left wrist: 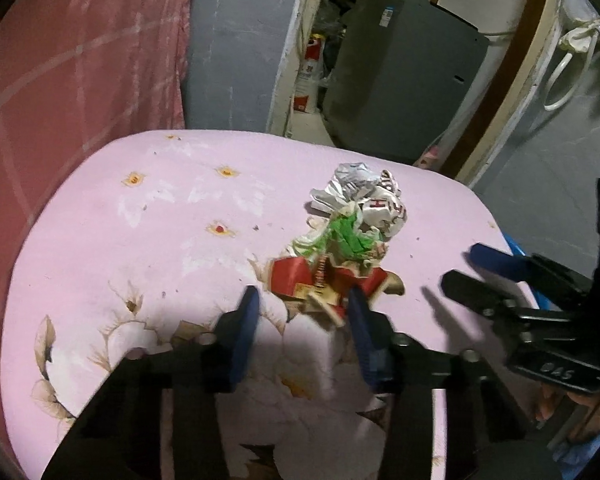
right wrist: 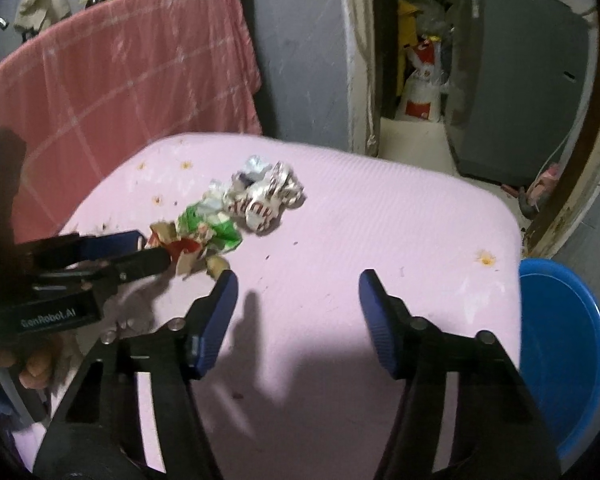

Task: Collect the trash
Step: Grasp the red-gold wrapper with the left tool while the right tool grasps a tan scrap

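A small heap of trash lies on the pink floral table (left wrist: 140, 240): a crushed red and gold carton (left wrist: 320, 284), a crumpled green wrapper (left wrist: 342, 236) and a crumpled white wrapper with red letters (left wrist: 364, 196). My left gripper (left wrist: 304, 300) is open, its blue fingers on either side of the red carton's near end. The heap also shows in the right wrist view, with the carton (right wrist: 180, 248), green wrapper (right wrist: 208, 228) and white wrapper (right wrist: 264, 196). My right gripper (right wrist: 296, 280) is open and empty over bare table, right of the heap.
A blue plastic basin (right wrist: 560, 344) sits beside the table's right edge. A pink checked cloth (right wrist: 120, 72) hangs behind the table. A doorway beyond holds a grey cabinet (right wrist: 516, 72) and bags (right wrist: 420, 96). The table (right wrist: 380, 220) has a rounded edge.
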`<state>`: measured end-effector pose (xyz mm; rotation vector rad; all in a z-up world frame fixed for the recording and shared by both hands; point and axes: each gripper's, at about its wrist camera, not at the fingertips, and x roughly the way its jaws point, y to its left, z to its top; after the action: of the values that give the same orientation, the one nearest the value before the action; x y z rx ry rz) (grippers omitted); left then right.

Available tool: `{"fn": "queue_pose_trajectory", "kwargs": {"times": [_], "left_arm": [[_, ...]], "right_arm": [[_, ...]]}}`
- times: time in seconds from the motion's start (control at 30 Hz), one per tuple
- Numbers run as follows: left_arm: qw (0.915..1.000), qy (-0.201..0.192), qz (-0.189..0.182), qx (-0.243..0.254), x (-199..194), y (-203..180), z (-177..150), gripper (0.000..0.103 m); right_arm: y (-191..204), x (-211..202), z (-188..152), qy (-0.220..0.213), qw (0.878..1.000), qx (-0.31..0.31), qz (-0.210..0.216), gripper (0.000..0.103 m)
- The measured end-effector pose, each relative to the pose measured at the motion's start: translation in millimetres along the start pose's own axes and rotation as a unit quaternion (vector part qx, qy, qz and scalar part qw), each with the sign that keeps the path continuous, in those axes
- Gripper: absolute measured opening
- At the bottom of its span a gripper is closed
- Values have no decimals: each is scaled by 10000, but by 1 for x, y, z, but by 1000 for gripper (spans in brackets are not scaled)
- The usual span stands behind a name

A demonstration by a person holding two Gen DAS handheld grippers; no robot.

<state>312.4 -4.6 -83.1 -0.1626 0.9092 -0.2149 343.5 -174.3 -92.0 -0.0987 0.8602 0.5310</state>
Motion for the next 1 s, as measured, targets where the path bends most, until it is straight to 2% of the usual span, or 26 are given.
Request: {"fn": "queue_pose_trajectory", "kwargs": {"times": [0.17, 0.63, 0.7, 0.77, 1.0], "left_arm": [[9999, 68, -132, -29, 0, 2, -2, 17], [9990, -57, -191, -397, -20, 13, -9, 17], [9991, -84, -181, -387, -23, 14, -9, 17], [9991, -96, -176, -379, -24, 12, -8, 17], [9990, -207, -194, -349, -31, 10, -8, 17]], "right_arm": [[11, 7, 1, 198, 9993, -295, 77, 43], [35, 25, 11, 427, 9949, -801, 445, 25], [37, 27, 12, 456, 9942, -839, 493, 20], [39, 27, 12, 479, 9934, -880, 561, 11], [35, 18, 9, 308, 9950, -746, 593, 10]]}}
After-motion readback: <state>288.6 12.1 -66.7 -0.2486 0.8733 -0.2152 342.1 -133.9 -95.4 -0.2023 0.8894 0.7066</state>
